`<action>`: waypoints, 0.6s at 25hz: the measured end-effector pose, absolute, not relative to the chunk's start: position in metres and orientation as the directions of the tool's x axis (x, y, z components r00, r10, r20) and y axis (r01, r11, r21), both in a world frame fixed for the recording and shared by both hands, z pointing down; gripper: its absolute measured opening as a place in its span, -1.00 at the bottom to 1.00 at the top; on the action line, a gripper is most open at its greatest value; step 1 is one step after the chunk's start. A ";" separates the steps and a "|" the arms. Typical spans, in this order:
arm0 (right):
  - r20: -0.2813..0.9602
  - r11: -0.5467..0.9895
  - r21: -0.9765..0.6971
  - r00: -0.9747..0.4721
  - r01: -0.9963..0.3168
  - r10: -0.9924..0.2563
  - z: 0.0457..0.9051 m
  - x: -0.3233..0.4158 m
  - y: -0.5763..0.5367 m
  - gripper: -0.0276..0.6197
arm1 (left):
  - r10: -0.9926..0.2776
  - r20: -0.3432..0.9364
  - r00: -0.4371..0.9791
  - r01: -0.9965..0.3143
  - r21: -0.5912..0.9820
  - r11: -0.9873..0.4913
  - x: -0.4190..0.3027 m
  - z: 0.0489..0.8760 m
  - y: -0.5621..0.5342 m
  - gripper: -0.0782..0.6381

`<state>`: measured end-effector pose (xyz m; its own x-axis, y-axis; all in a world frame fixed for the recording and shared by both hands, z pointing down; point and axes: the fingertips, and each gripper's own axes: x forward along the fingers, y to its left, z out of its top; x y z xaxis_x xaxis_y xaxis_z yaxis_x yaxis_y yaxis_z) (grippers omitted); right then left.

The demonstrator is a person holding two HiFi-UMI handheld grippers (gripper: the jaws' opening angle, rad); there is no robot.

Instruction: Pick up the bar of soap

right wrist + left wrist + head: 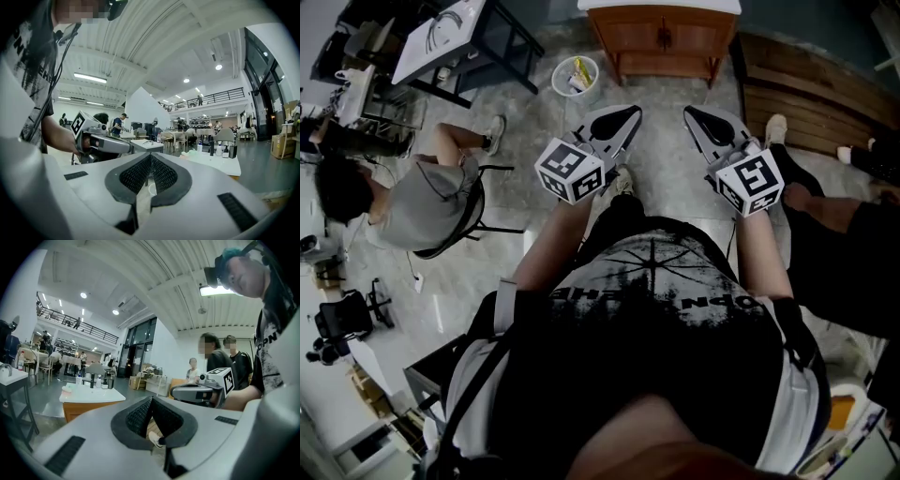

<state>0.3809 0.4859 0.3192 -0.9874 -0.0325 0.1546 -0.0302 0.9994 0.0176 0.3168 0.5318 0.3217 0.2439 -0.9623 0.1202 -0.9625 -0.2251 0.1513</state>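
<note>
Left gripper view: the left gripper (151, 399) has its jaws pressed together on nothing; the right gripper (150, 157) likewise. A pale lump (68, 388) on the white counter (101, 397) beyond may be the bar of soap, but it is too small to tell. Head view cuts that cabinet (661, 37) off at the top edge. The shirt (269, 341) shows "OPN".
</note>
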 end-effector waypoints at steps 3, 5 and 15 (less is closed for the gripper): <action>0.161 0.999 0.016 -0.987 -0.029 -0.031 0.321 0.374 0.481 -0.87 | -0.963 0.119 0.243 -0.963 0.149 -0.225 0.309 0.322 0.526 -0.75; 0.165 0.999 0.017 -0.986 -0.029 -0.031 0.321 0.365 0.479 -0.87 | -0.962 0.117 0.247 -0.961 0.159 -0.227 0.301 0.323 0.523 -0.75; 0.170 0.998 0.021 -0.984 -0.055 -0.058 0.321 0.297 0.439 -0.87 | -0.952 0.109 0.286 -0.947 0.183 -0.263 0.232 0.325 0.478 -0.75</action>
